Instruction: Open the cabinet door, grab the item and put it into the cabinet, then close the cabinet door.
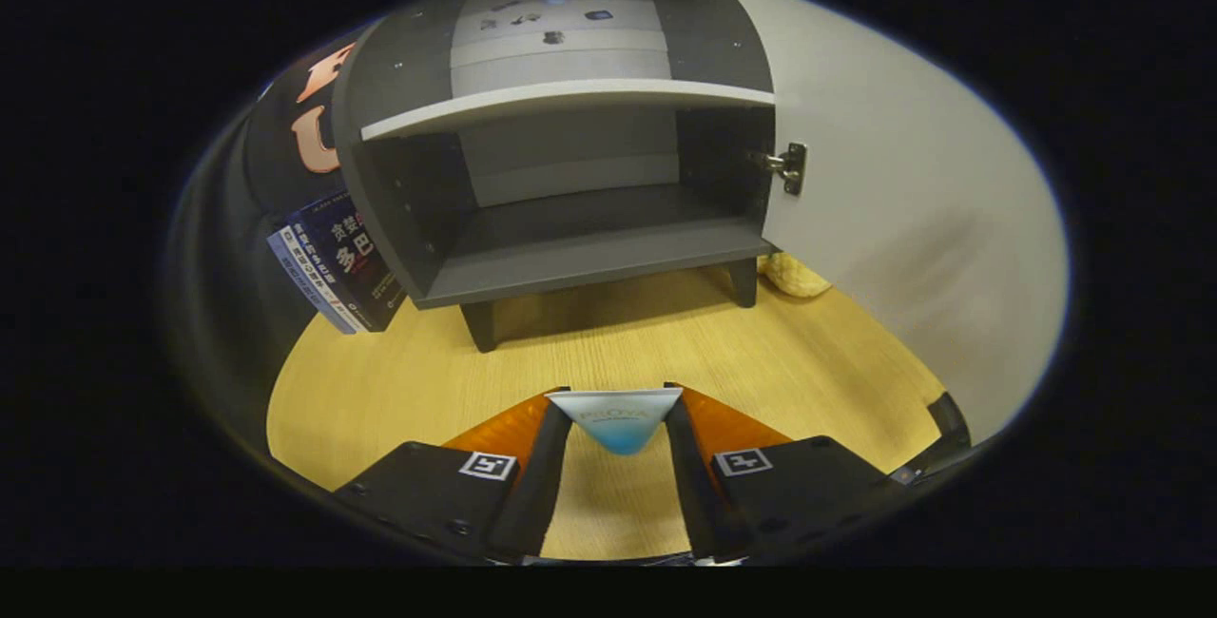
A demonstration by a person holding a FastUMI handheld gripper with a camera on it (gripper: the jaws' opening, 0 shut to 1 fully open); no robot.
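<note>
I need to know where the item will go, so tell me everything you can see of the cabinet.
The cabinet is dark grey and looks like laminated board, standing on short dark legs on the wooden table. Its pale door is swung wide open on a metal hinge. One light-edged shelf divides the interior. Books lean beside it.

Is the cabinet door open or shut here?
Open. The door is swung out to the right on its hinge, baring the cabinet interior. The claw holds a small item.
</note>
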